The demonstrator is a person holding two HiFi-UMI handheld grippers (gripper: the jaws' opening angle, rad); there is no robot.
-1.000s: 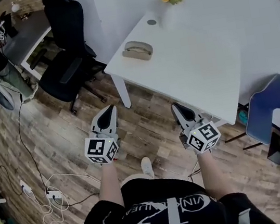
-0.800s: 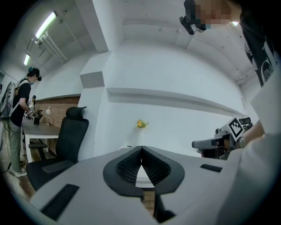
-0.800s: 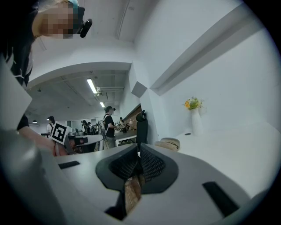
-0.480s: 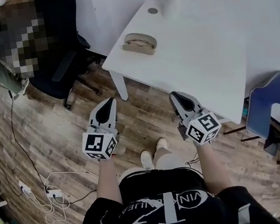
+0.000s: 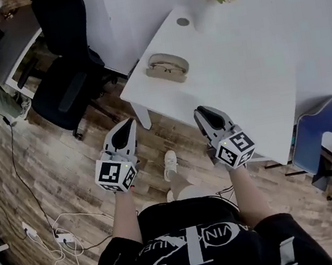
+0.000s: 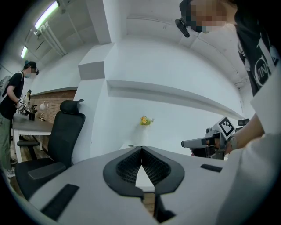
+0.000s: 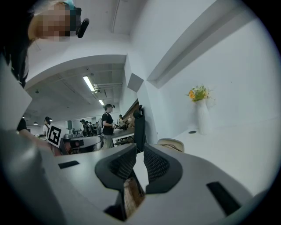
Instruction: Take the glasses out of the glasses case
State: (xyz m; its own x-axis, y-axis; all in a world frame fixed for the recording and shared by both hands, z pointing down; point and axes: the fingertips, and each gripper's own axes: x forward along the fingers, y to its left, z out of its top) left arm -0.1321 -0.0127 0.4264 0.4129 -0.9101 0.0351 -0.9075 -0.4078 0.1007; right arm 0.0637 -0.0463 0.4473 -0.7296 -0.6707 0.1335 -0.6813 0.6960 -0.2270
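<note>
Tan oval hard-shell glasses case sat on the white rectangular table close to its nearest corner, long axis crosswise to the way both grippers pointed. It lay ahead of and between them, well apart from either. I judged the grey right gripper a little nearer. Its own view caught the case just past its jaw tips, while the left gripper view did not show the case at all. Both grippers hung over the wood floor, short of the table edge. Grey left gripper: jaws closed tip to tip, empty. Right: jaws all but together, a thin slit just opening between the tips, nothing in it. The lid looked down, with a dark seam line on the side facing me. I could not tell whether it was latched or where the hinge sat. Glasses not visible, presumably inside.
</note>
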